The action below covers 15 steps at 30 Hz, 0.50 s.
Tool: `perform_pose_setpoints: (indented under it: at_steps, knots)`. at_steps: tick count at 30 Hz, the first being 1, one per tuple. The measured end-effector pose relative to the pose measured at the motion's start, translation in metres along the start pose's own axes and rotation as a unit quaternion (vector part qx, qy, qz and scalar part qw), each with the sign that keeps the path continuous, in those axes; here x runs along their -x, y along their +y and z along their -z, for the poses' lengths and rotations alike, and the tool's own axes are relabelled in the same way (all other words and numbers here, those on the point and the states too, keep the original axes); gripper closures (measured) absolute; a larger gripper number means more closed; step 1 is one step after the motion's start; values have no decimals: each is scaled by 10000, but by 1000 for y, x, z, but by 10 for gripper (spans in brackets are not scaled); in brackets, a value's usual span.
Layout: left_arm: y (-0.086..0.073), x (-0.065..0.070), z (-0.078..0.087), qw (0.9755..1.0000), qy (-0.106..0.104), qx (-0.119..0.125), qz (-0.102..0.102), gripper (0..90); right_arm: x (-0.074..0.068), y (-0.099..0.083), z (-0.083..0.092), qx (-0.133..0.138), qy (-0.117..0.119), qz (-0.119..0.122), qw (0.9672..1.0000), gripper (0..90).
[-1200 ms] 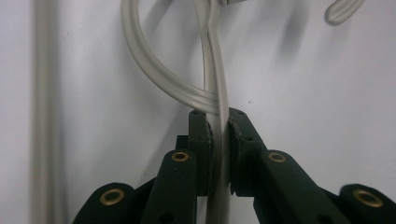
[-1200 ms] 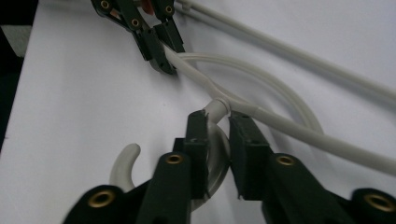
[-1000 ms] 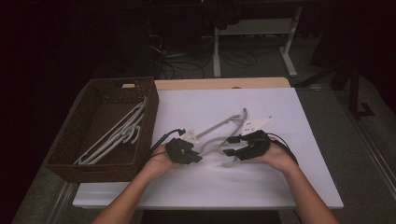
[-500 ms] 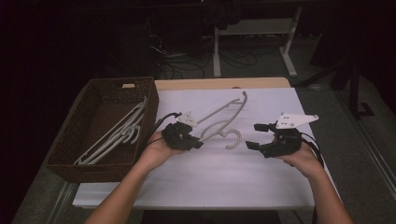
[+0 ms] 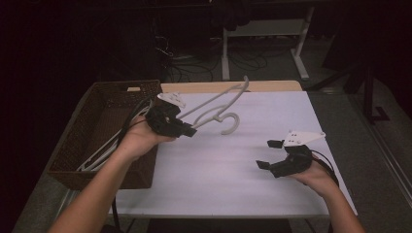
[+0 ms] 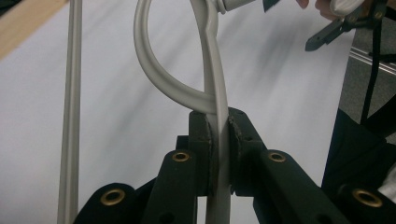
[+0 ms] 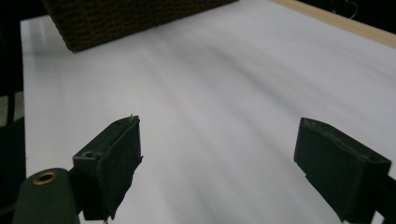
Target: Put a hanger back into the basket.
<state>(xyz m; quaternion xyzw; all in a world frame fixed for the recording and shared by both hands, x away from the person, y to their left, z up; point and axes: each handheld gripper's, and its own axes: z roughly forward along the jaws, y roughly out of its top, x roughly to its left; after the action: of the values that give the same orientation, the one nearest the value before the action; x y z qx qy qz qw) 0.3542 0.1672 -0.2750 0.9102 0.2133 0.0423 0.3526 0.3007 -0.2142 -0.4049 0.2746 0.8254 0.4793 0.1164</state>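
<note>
A grey plastic hanger hangs in the air over the white table top, its hook curling to the right. My left gripper is shut on it near the hook's base; the left gripper view shows the pads pinching the grey stem. My right gripper is low over the table at the right, well clear of the hanger. Its jaws have just been opening, and in the right gripper view they stand wide with nothing between them.
A brown wicker basket stands at the table's left edge with several pale hangers inside; its corner shows as the basket in the right gripper view. A wooden strip borders the table's far edge. Desk legs and cables lie beyond.
My left gripper has lifted the hanger off the table, up and toward the basket. My right gripper has let go of the hanger, drawn away to the right and opened its jaws.
</note>
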Motion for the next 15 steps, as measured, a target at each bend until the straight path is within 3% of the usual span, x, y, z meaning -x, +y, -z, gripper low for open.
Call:
perform_pose_setpoints:
  at_steps: [7, 10, 15]
  knots:
    - [-10, -23, 48, 9997, 156, 182, 75, 816, 3, 0, -7, -69, -168, -37, 9998, 138]
    - [-21, -36, 67, 9992, 240, 271, 142, 816, 4, -1, -7, -32, -208, -41, 9998, 135]
    - [-47, -52, 96, 9974, 428, 395, 419, 816, 9, -4, -9, -29, -216, -77, 9997, 135]
